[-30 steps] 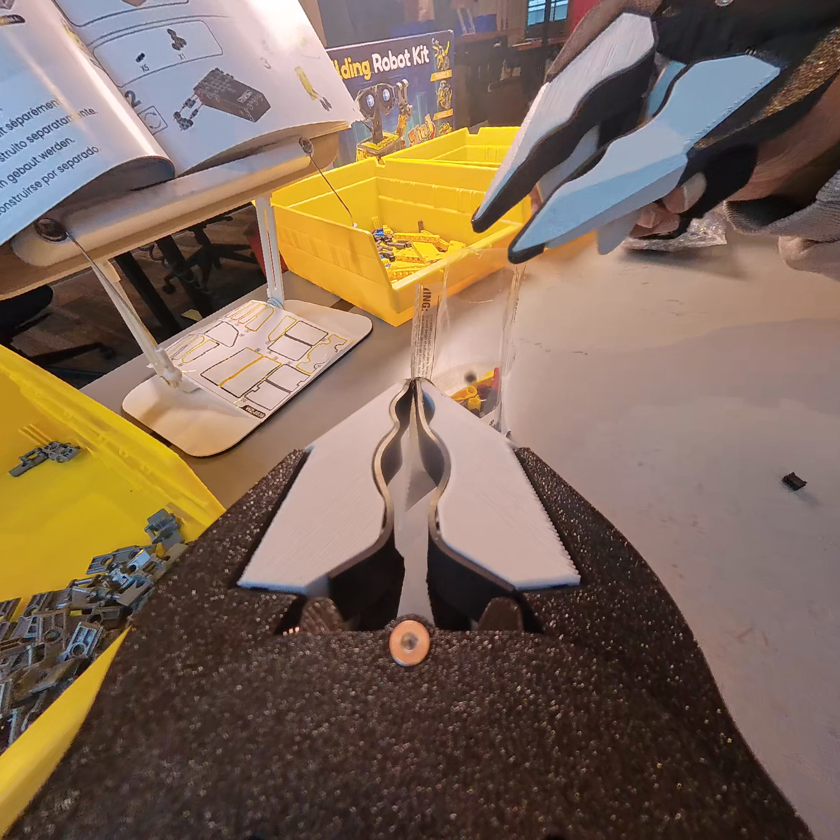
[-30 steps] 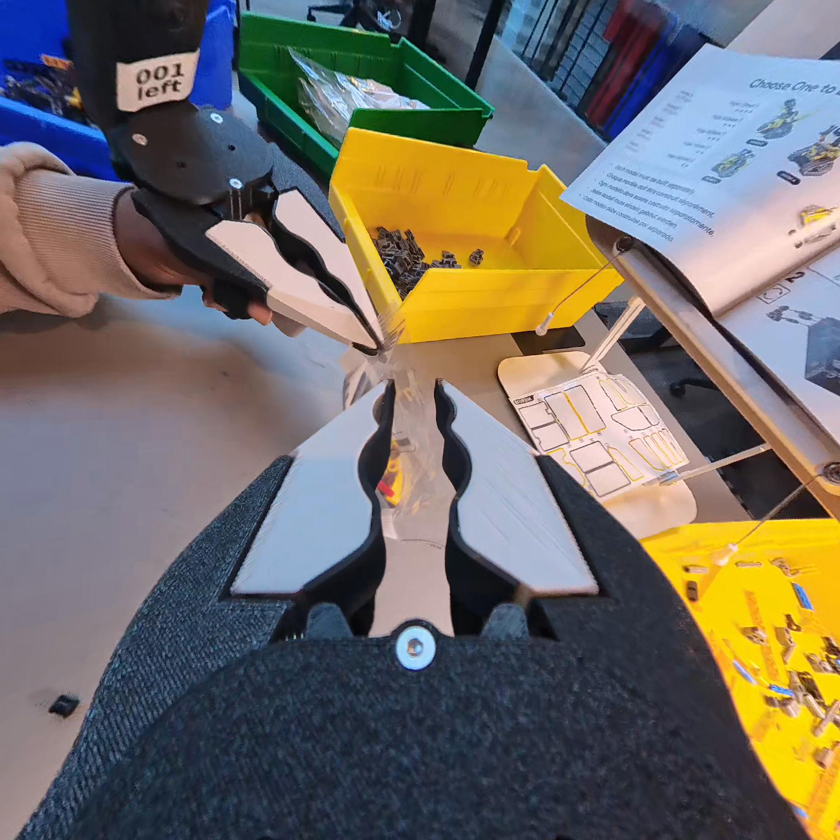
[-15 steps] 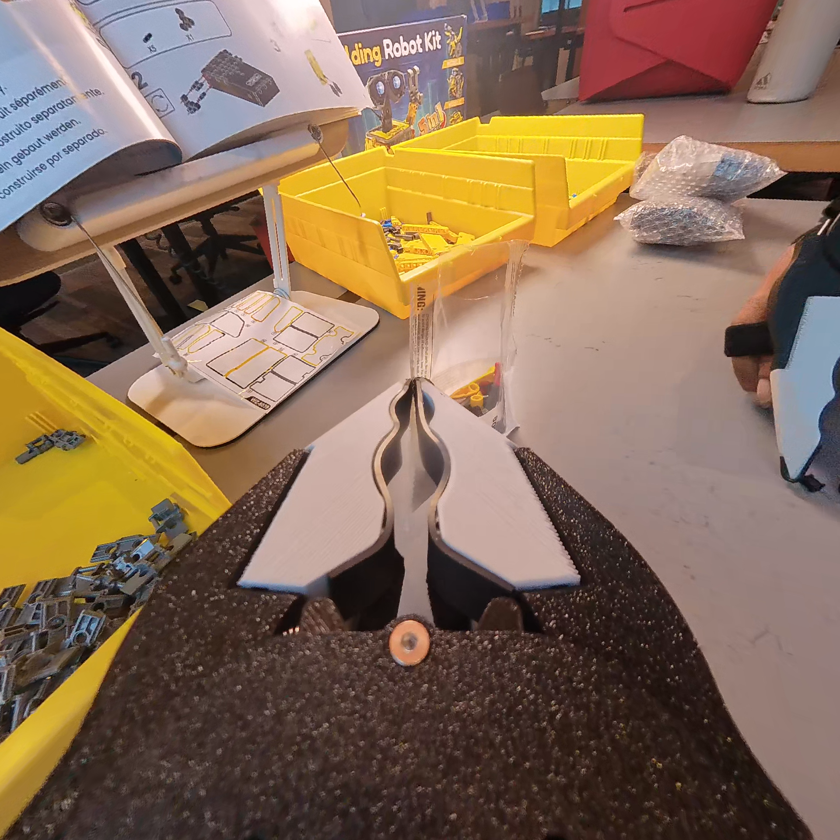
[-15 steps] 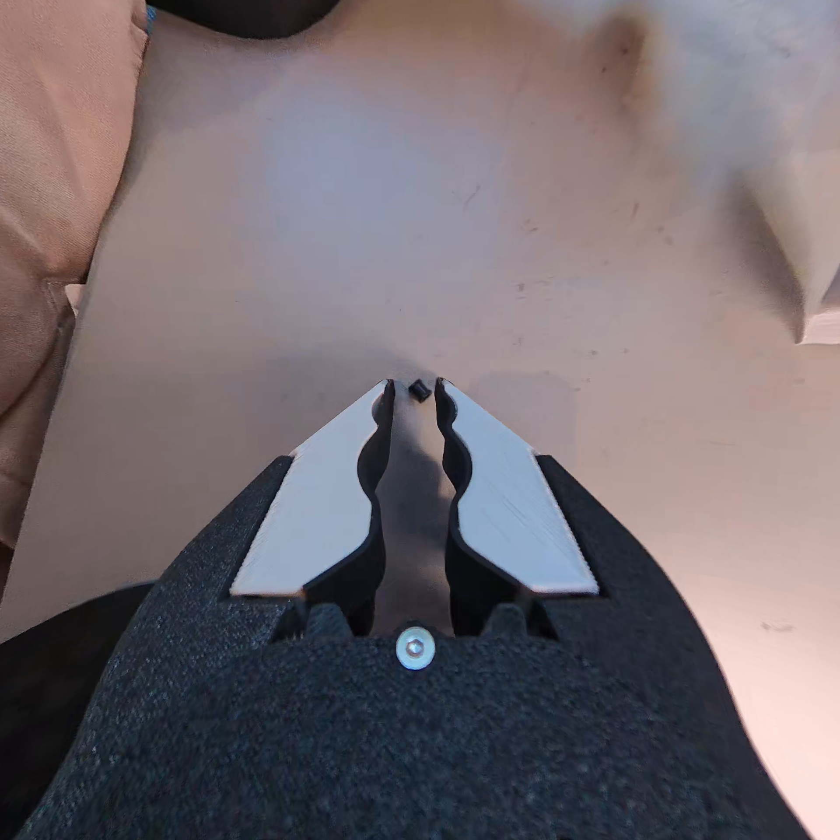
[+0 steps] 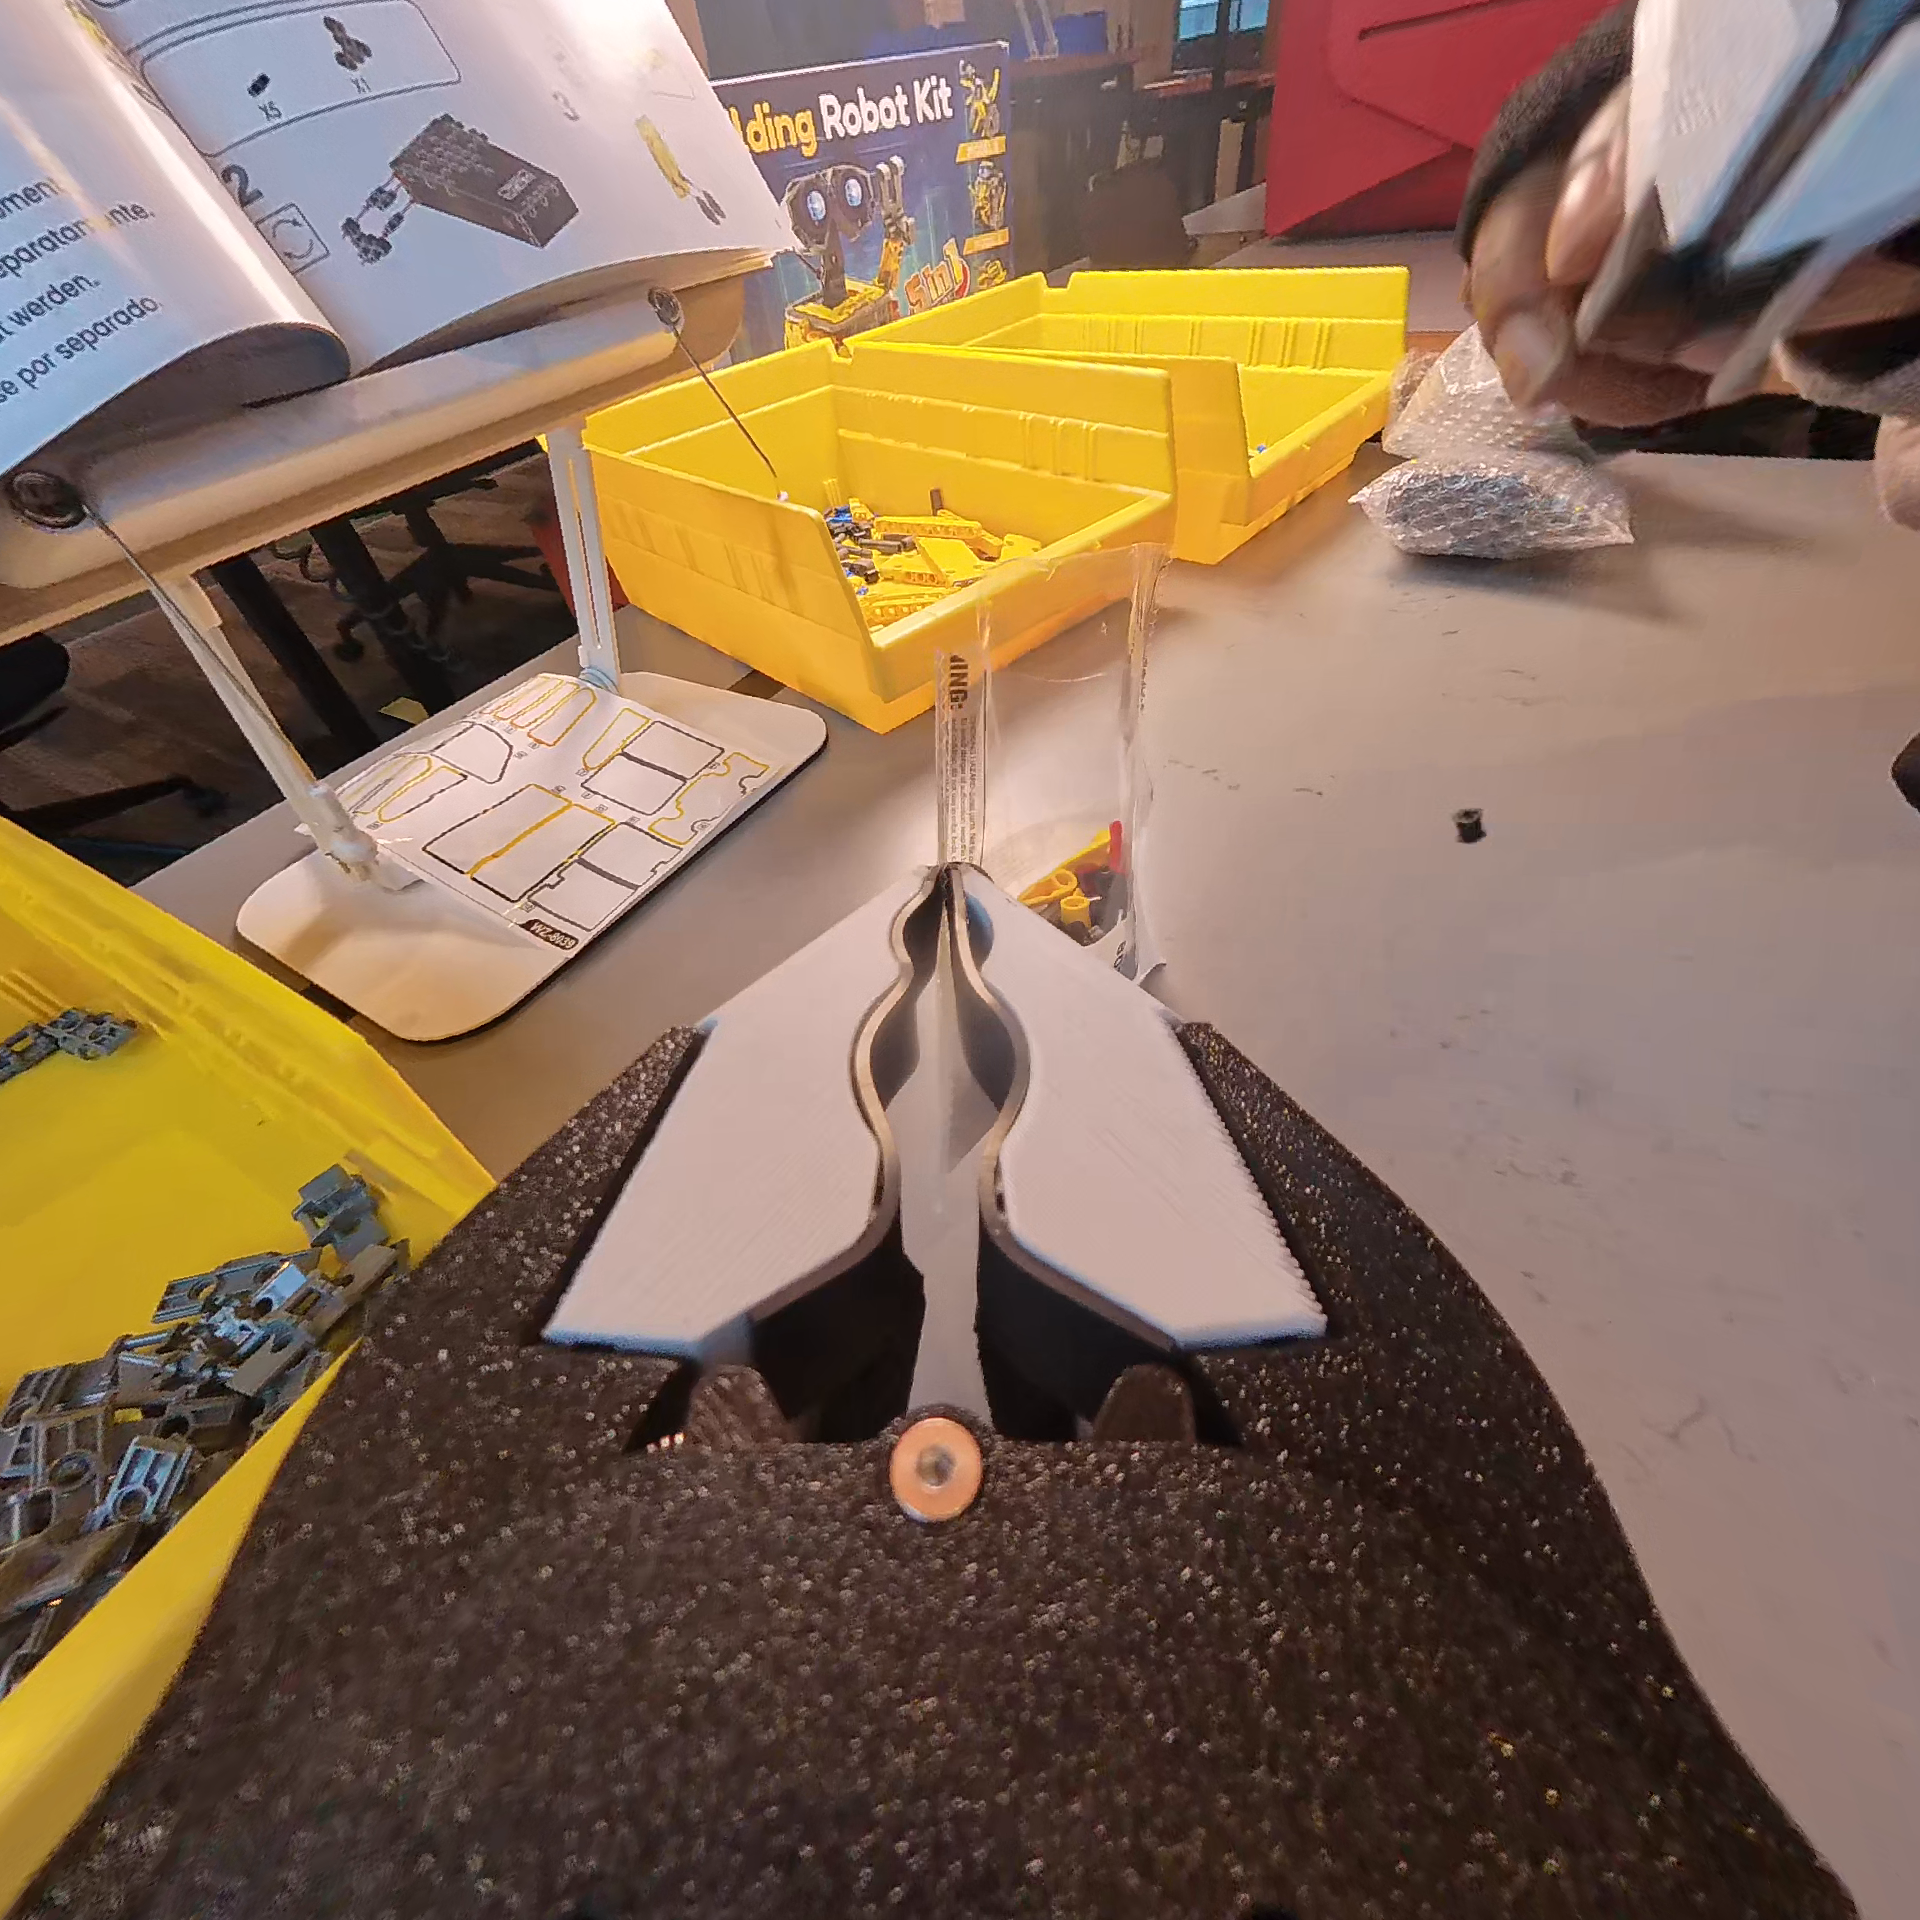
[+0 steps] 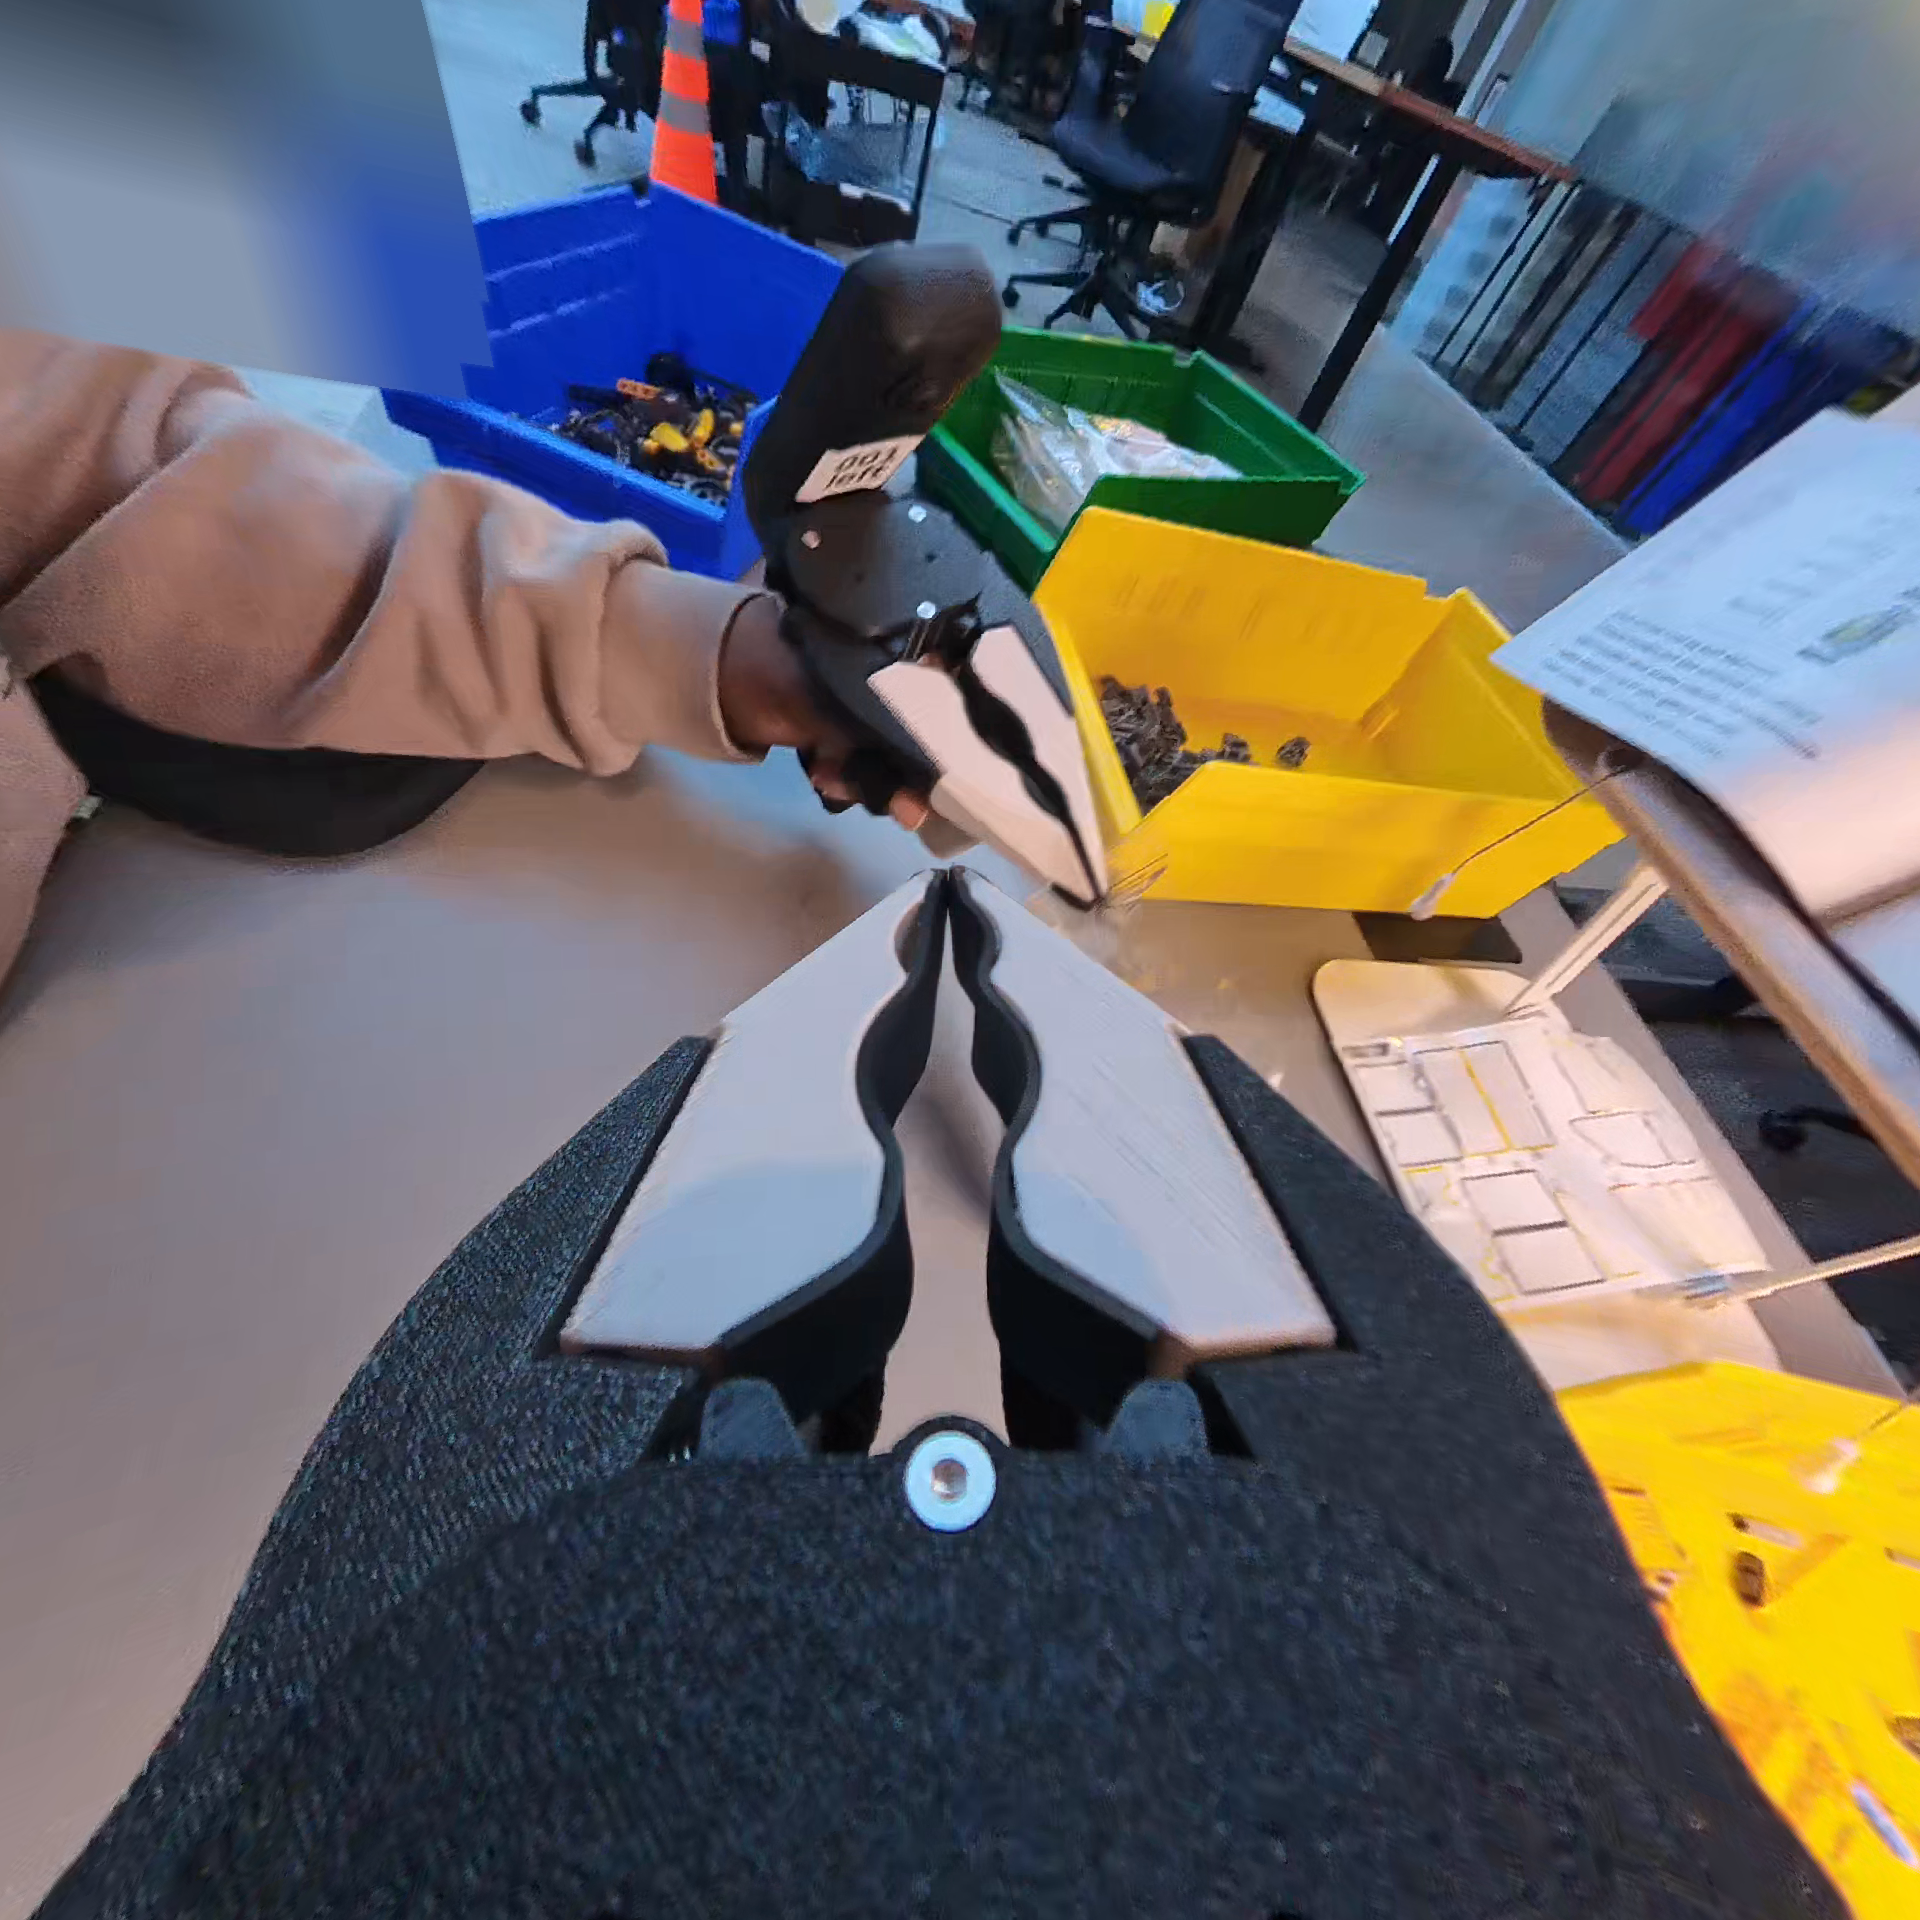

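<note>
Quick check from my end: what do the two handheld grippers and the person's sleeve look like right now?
Both the left gripper and the right gripper have pale grey wedge fingers with wavy black inner edges, on black textured bodies with a silver screw at centre. The left one carries a small white label on its black handle. The person wears a tan ribbed-cuff sleeve.

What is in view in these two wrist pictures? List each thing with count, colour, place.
clear plastic bag of small parts: one, transparent, held upright over the table
grey table: one, under everything
yellow plastic bins: several, holding small parts
blue plastic bin: one, far side
green plastic bin: one, holding bags
open instruction booklet on a white stand: one, left
small black piece: one, lying on the table
left tongs: shut on the bag's edge
right tongs: shut; whether empty, unclear
</note>
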Available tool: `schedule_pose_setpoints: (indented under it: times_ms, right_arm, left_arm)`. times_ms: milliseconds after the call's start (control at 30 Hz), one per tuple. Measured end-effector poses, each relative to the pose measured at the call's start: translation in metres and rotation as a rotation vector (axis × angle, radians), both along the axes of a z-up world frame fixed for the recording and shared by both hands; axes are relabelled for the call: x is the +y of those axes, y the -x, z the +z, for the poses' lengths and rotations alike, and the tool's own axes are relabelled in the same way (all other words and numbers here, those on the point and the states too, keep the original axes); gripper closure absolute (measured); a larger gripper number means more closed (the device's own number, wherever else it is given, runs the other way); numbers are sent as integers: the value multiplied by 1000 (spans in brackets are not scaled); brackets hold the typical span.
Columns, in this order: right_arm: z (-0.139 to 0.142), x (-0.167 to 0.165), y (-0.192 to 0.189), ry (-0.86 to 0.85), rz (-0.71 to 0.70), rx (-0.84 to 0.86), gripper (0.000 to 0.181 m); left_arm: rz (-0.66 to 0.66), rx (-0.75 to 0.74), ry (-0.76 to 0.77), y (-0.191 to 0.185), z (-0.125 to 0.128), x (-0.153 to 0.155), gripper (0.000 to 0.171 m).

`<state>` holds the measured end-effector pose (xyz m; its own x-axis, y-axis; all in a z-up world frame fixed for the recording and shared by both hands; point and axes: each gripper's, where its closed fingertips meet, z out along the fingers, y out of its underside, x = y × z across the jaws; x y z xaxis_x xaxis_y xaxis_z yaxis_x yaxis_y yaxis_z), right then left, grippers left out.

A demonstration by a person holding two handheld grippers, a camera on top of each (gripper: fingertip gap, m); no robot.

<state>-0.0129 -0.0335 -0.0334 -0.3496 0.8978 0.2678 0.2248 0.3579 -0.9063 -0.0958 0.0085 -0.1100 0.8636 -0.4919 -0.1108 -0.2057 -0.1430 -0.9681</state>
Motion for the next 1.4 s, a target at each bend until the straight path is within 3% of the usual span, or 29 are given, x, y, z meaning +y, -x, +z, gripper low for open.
schedule_pose_setpoints:
  times_ms: [100,200,367,567,800,1033,1333,1400]
  right_arm:
    - [-2,8,8,-47,5,-78,181]
    - [-43,31,-3,-109,-64,-233,171]
    - [-110,80,-40,85,-240,-345,161]
    - [-161,63,-42,112,-219,-442,150]
    - [-170,31,-3,44,-135,-489,151]
    - [-168,26,41,49,-168,-485,154]
    - [-177,13,50,33,-110,-543,181]
    - [-160,13,48,54,-95,-483,181]
  left_arm:
    - [-2,-1,-2,0,1,-1,171]
    - [5,14,-1,2,1,0,171]
    - [14,16,0,5,1,0,171]
    - [18,19,16,4,-4,2,171]
    - [33,22,25,9,-6,3,171]
    - [115,17,61,27,-11,7,171]
    - [129,16,60,34,-10,7,171]
    - [124,15,59,33,-10,7,171]
